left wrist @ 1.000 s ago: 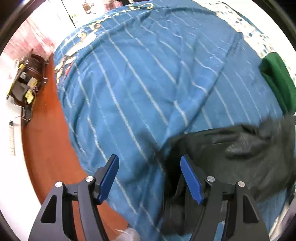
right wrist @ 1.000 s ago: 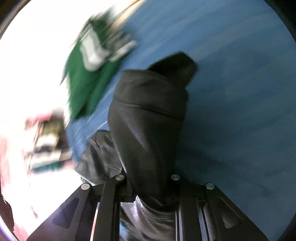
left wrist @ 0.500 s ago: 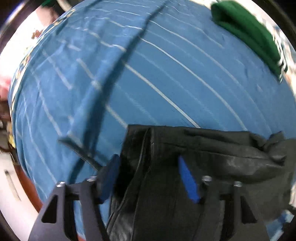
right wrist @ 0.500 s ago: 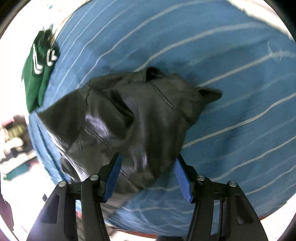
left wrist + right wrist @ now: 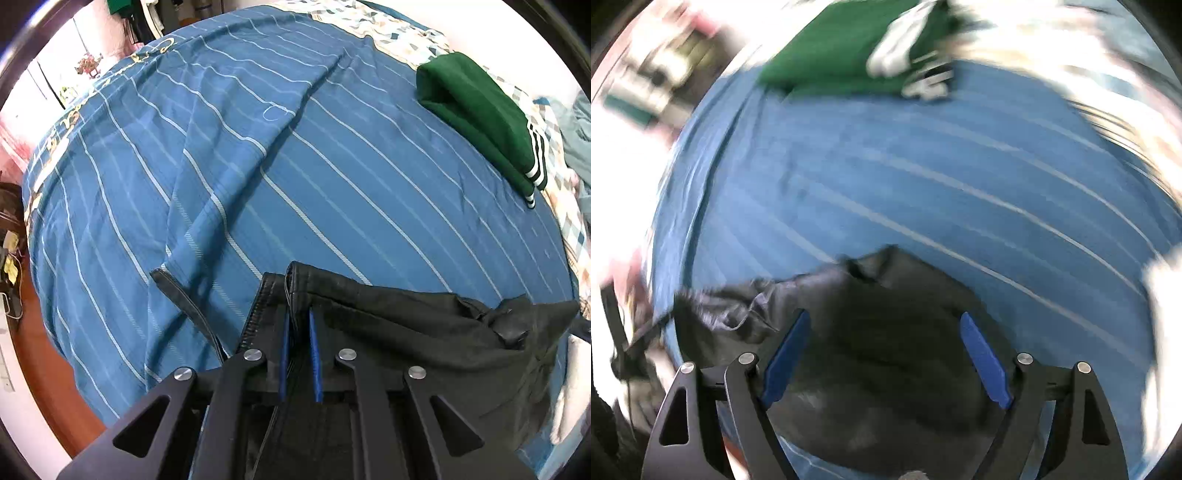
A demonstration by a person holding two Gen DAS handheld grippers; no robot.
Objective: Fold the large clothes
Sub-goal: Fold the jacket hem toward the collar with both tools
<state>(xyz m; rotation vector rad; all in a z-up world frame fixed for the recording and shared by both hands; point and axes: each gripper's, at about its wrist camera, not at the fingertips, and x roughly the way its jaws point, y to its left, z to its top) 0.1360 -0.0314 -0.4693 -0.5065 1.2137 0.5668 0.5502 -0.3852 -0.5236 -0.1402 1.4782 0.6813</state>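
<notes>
Half a second ago the left gripper (image 5: 298, 325) stood open over the dark cloth; it has since closed, and its blue pads (image 5: 283, 354) now pinch a stitched edge of the black jacket (image 5: 406, 332) with only a thin strip of cloth between them. That edge rises in a small fold just above the fingertips, and a zipper line runs down beside the left finger. From there the jacket spreads to the right across the blue striped bedspread (image 5: 332, 166), rumpled, with a pointed bit of cloth sticking up at its far right end. A loose black strap (image 5: 184, 299) lies on the bedspread just left of the jacket. A long ridge runs through the bedspread from upper right to lower left. A folded green garment (image 5: 476, 110) with white stripes rests near the far right edge of the bed, well apart from the jacket. The right gripper (image 5: 886, 354) is spread wide, its pads (image 5: 986, 365) standing on either side of the jacket (image 5: 886, 350) without pinching it. That view is smeared by motion, and the green garment (image 5: 831, 55) shows at the top.
</notes>
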